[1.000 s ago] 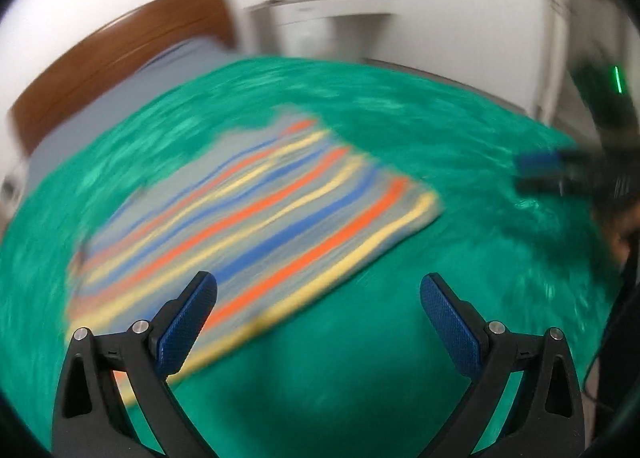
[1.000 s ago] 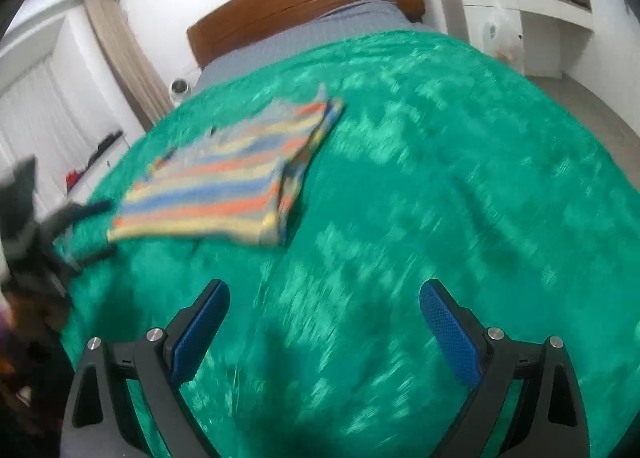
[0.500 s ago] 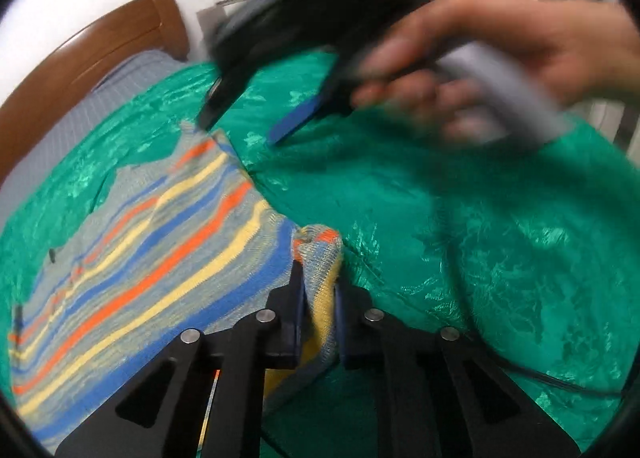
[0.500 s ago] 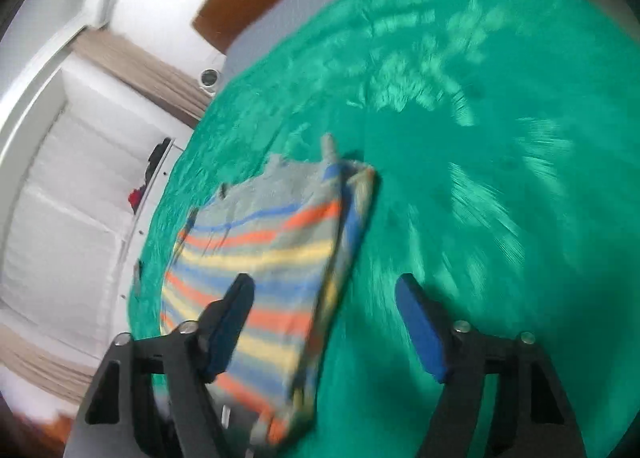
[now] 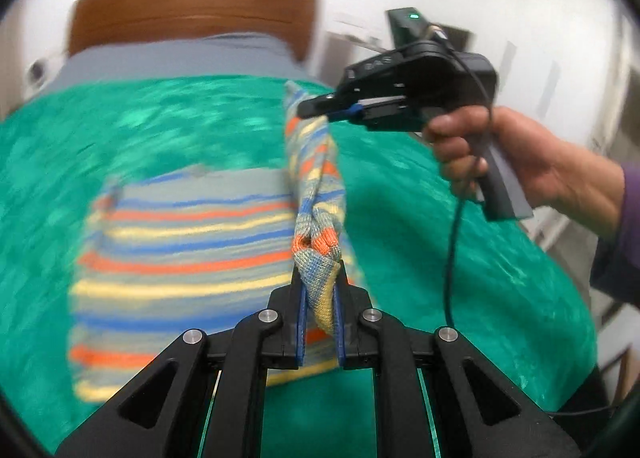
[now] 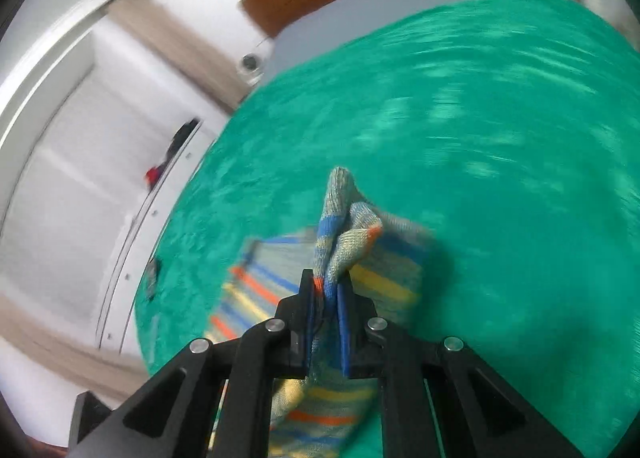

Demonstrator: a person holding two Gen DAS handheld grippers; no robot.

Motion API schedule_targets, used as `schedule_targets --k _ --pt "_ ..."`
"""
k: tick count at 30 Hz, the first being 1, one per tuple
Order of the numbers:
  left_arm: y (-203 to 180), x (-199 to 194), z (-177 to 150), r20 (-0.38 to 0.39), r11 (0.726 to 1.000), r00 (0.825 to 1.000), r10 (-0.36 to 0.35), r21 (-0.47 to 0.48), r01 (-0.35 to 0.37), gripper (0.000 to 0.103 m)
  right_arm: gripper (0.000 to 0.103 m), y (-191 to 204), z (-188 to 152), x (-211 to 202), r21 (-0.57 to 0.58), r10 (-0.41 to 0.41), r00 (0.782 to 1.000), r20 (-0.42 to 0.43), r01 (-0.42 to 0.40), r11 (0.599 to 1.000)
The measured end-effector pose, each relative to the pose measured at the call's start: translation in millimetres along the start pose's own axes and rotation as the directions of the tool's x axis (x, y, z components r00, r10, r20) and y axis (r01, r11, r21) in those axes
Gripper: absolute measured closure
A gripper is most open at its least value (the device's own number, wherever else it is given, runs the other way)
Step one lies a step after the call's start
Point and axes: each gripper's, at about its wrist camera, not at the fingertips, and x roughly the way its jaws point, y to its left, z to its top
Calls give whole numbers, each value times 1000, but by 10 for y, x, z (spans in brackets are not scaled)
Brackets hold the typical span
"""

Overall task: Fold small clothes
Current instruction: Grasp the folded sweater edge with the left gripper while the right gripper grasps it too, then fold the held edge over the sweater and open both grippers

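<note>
A small knitted garment (image 5: 188, 258) with grey, orange, yellow and blue stripes lies on a green bed cover (image 5: 120, 130). My left gripper (image 5: 319, 294) is shut on the near corner of its right edge. My right gripper (image 5: 320, 108), seen across in the left wrist view, is shut on the far corner of the same edge. That edge is lifted and stretched between the two grippers. In the right wrist view my right gripper (image 6: 326, 298) pinches a bunched fold of the garment (image 6: 344, 234), with the rest hanging below.
The green cover (image 6: 500, 138) spreads over a bed with a wooden headboard (image 5: 188, 14) and a grey sheet (image 5: 180, 58). White cabinets (image 6: 60, 186) stand beside the bed. A black cable (image 5: 452, 250) hangs from the right gripper's handle.
Both grippers were open above the flat garment a second ago. The left shut on the near corner, then the right shut on the far corner, and the right edge has been lifted.
</note>
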Motion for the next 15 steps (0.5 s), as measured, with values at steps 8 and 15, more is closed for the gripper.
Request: schedule_targets --k 8,15 --pt "1038 -194 -265 -59 957 982 181 -218 -190 89 93 1029 116 1498 -141 8 991 -133 -27 990" --pt "1331 -343 -418 -82 936 974 213 -270 -228 27 66 1121 -106 1784 -57 111 988 -108 -117 991"
